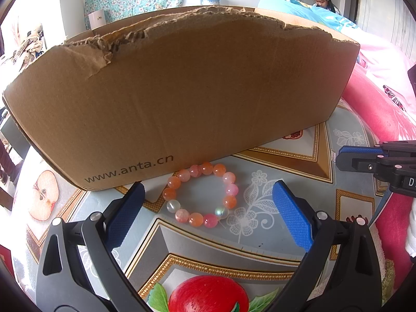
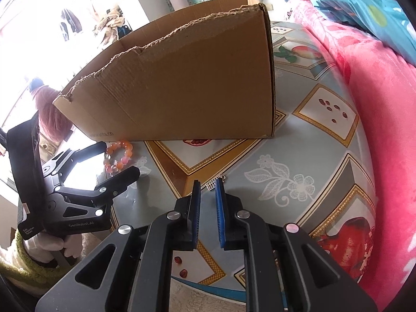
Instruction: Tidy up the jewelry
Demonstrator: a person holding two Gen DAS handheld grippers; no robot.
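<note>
left wrist: bracelet [image 1: 201,195] between wide-spread left gripper [image 1: 208,202] pads, against box [image 1: 182,91] edge

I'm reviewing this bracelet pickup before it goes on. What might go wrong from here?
1. The bead bracelet lies close against the cardboard box; the open left gripper may bump the wall as it advances.
2. Round beads could slip from the pads or roll.
3. The right gripper, nearly closed, hovers by a small metal piece that it might knock away.
</note>
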